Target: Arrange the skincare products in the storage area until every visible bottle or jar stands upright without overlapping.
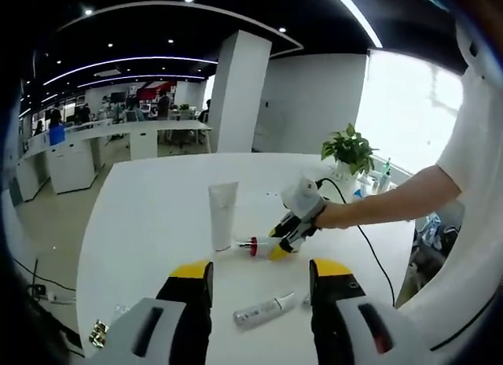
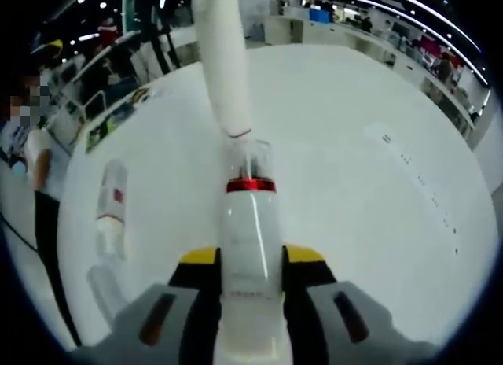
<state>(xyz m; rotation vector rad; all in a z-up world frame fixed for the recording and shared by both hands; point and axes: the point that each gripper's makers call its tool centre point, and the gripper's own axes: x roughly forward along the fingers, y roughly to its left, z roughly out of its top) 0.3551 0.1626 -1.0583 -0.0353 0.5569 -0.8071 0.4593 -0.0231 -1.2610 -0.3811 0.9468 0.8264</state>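
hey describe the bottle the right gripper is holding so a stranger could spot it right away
On the big white round table, look just beside the tall white tube standing upright. The bottle lies on its side between the right gripper jaws. It alone has a red band under a clear cap; the other tube lies loose nearby.

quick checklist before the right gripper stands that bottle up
1. Grip on the bottle: ok, the right gripper has its fingers shut on the body, below the red band.
2. Bottle posture: not ok, in the left gripper view it lies flat on the table with its clear cap toward the white tube.
3. Room to stand it: cannot tell, the cap sits very near the upright tube's base; contact is unclear.
4. Left gripper: ok, open, holding nothing, hovering above the table.
5. Other items: not ok, a small tube lies flat near the left gripper.
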